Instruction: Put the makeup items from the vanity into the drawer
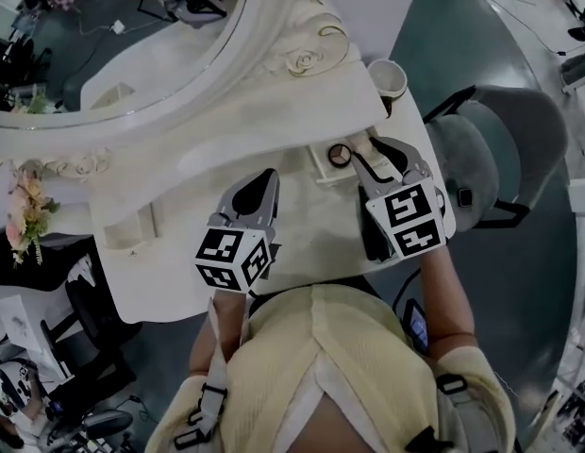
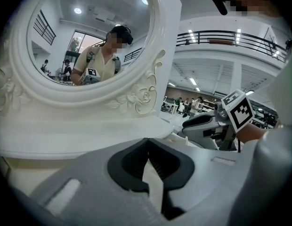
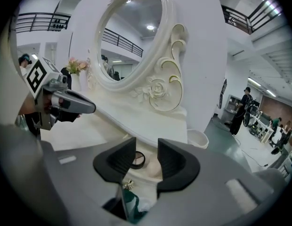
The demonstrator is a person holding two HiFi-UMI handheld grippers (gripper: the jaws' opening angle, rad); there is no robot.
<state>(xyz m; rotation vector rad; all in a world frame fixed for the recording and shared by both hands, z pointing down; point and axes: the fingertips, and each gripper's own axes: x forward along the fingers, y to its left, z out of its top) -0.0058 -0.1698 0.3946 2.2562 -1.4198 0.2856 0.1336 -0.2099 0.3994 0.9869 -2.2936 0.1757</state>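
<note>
A small drawer (image 1: 321, 174) stands open at the right end of the white vanity top (image 1: 189, 173). Inside it lie a round dark-rimmed compact (image 1: 340, 155) (image 3: 136, 159) and a pale puff (image 3: 153, 165). My right gripper (image 1: 373, 149) (image 3: 147, 152) hovers over the drawer, open, with nothing between its pads; the compact and the puff show beyond the gap. My left gripper (image 1: 263, 181) (image 2: 148, 148) is over the middle of the vanity top, to the left of the drawer, shut with its tips together and holding nothing.
The big oval mirror (image 1: 132, 55) with its carved frame (image 3: 158, 88) rises behind the top. A white cup (image 1: 388, 78) (image 3: 198, 138) stands at the vanity's right end. A grey chair (image 1: 500, 140) is to the right, and pink flowers (image 1: 26, 206) at the left.
</note>
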